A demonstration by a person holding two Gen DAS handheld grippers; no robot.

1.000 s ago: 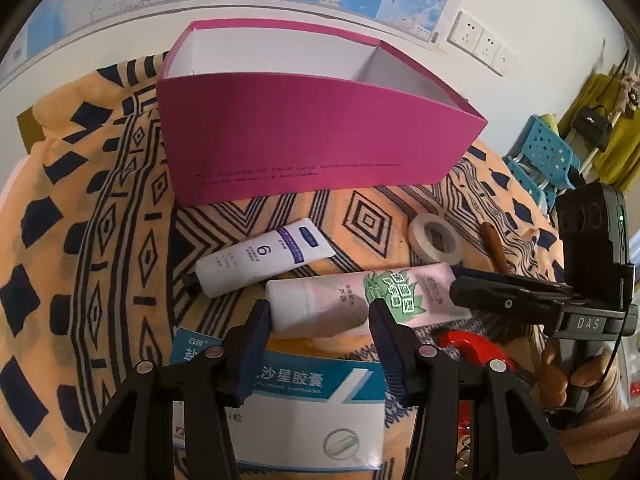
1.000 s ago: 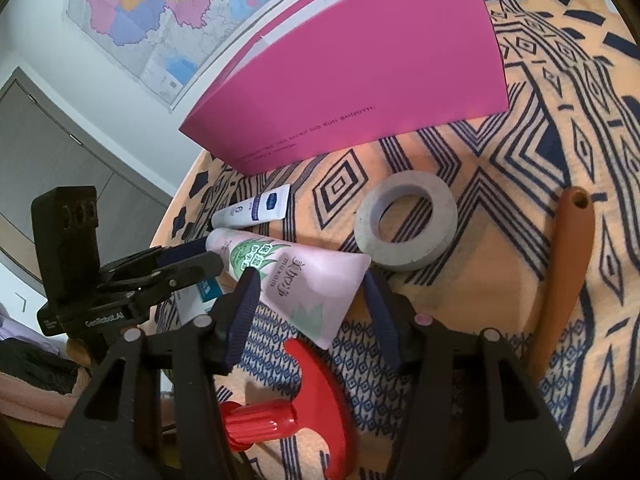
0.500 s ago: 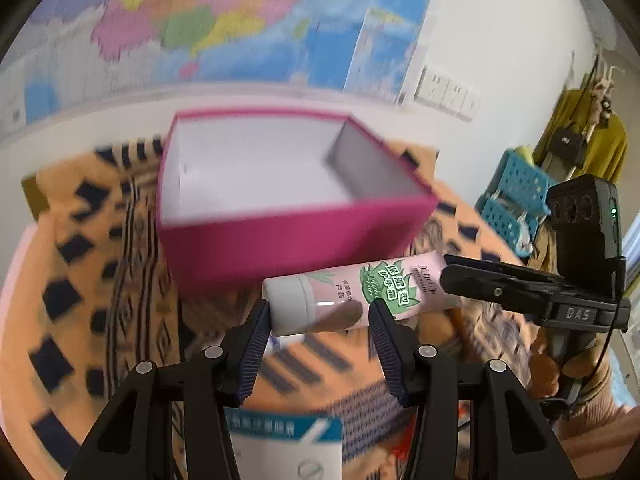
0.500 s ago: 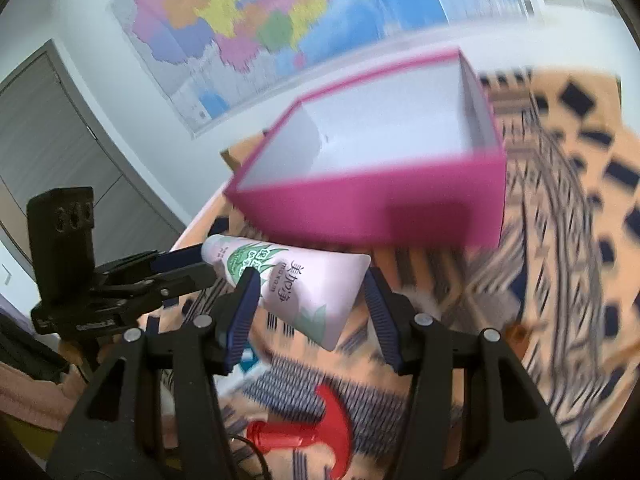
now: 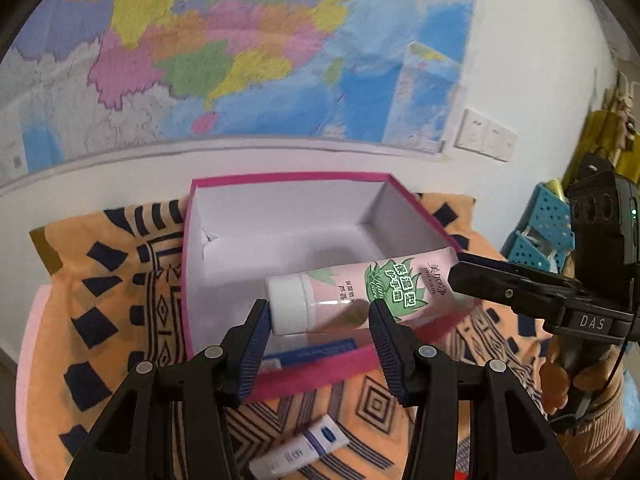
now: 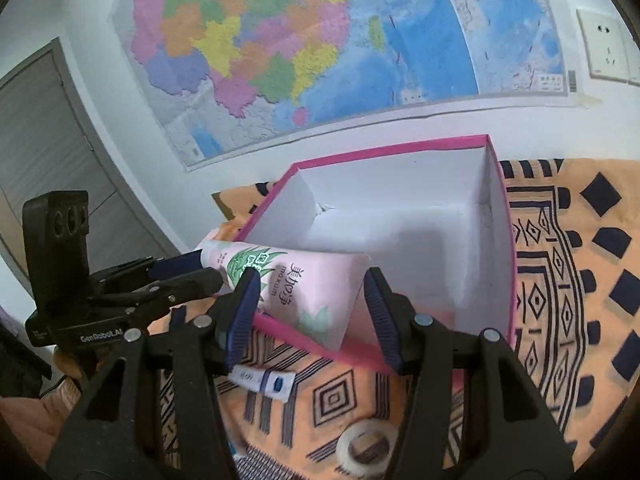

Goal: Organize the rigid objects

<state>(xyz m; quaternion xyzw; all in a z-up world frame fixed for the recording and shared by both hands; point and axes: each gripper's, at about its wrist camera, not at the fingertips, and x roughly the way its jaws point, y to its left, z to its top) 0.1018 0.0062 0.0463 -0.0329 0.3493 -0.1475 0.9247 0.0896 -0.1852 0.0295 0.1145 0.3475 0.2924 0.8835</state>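
Note:
A pink hand-cream tube (image 5: 352, 292) with green aloe print and a white cap is held level in the air between my two grippers, over the front edge of the open pink box (image 5: 224, 180). My left gripper (image 5: 318, 320) is shut on its cap end. My right gripper (image 6: 308, 300) is shut on its flat crimped end (image 6: 316, 296). The box (image 6: 400, 150) is white inside and looks bare. In the left wrist view the right gripper's fingers (image 5: 504, 284) clamp the tube's far end.
A white tube with a blue label (image 5: 298, 454) lies on the orange patterned cloth (image 5: 100, 320) below; it also shows in the right wrist view (image 6: 260, 380). A roll of white tape (image 6: 366, 446) lies near the front. A wall map (image 5: 240, 52) hangs behind the box.
Both grippers have lifted the pink tube off the cloth and carried it up and forward, from in front of the box to over its front edge.

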